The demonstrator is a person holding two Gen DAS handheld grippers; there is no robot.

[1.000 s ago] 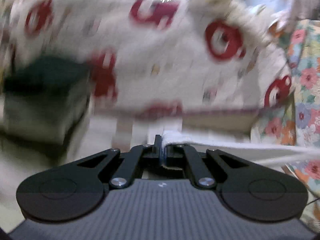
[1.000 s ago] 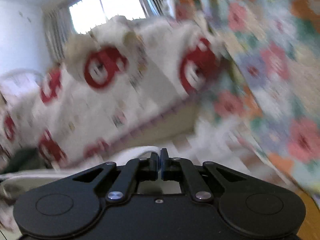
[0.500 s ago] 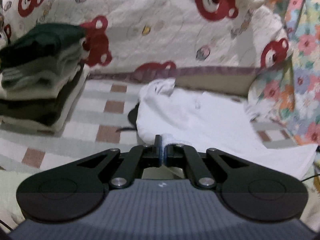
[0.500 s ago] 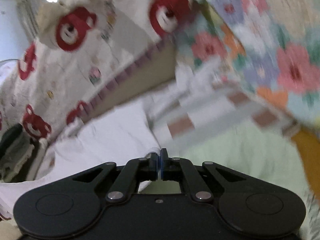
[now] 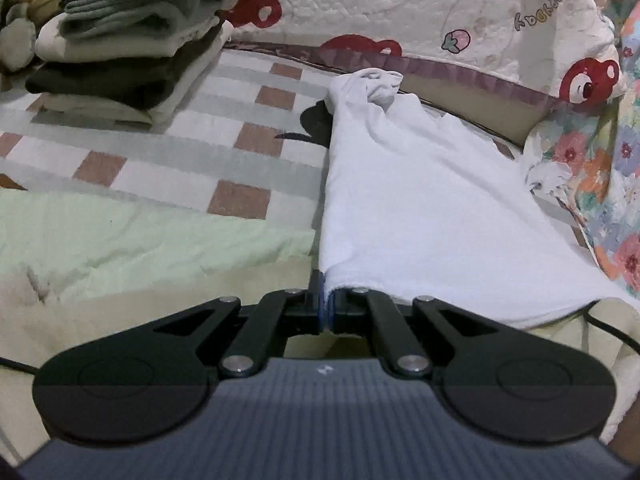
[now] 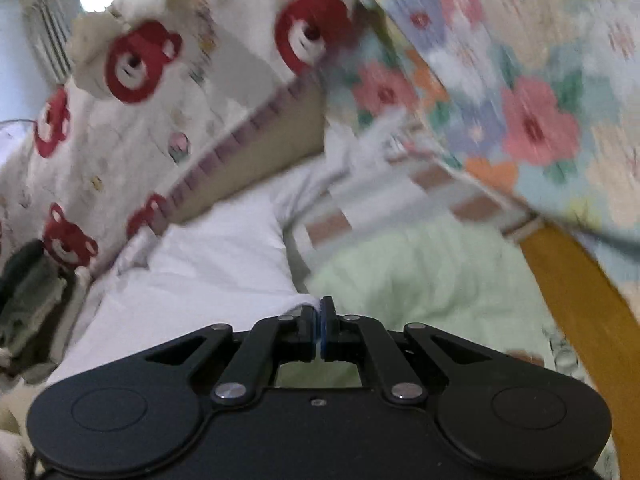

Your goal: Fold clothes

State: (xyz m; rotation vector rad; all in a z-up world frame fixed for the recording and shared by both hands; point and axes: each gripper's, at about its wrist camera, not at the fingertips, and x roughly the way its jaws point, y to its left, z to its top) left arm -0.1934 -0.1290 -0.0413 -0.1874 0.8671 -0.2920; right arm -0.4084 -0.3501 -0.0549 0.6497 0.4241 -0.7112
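Beside a finished stack of folded dark and grey clothes (image 5: 132, 36), lay unfolded a white cotton garment (image 5: 420, 208), near corners pinched tight by left gripper (image 5: 325, 312) and right gripper (image 6: 321, 334).

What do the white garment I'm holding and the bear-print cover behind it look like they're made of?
White garment: soft matte knit, probably cotton jersey; it drapes limply, wrinkles softly and has no shine. Both grippers, left and right, are shut on its edge. Bear-print cover: quilted padded fabric, likely cotton or polyester; stitched lines show puffed relief between them.
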